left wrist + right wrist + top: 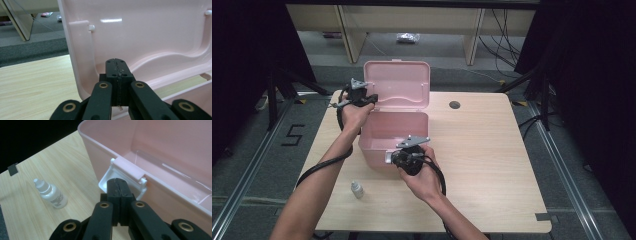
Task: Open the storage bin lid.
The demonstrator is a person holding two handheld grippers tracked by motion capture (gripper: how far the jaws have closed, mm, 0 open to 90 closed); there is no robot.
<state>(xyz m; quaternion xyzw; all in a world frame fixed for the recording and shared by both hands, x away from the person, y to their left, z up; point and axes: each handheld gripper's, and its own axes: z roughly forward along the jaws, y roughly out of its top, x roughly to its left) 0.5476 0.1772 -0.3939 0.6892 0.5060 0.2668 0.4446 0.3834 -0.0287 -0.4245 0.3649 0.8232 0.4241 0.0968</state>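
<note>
We are looking down at a wooden table point(492, 165) with a pink plastic box point(382, 135) sitting on its left half. The box's lid point(398, 82) is standing upright behind the open tub, hinged at the back edge.

Our left gripper point(371, 98) is sitting at the lid's left edge. In the left gripper view the lid point(150, 32) is rising just beyond the black jaws, which are pressed flat together with nothing between them; we cannot tell for certain whether their tips are touching the lid's rim.

Our right gripper point(391, 157) is resting at the front wall of the box, by its white latch point(120, 178). In the right gripper view these jaws are also closed tight on themselves, holding nothing, their tips sitting right at the latch and apparently touching it.

A small white dropper bottle point(357, 189) is standing on the table in front of the box, near its front left corner and apart from both grippers. In the right gripper view the bottle point(51, 194) is carrying a label with fine print that is too small for us to read.

On the floor left of the table, a black mark point(294, 134) is reading as the figure 5.
</note>
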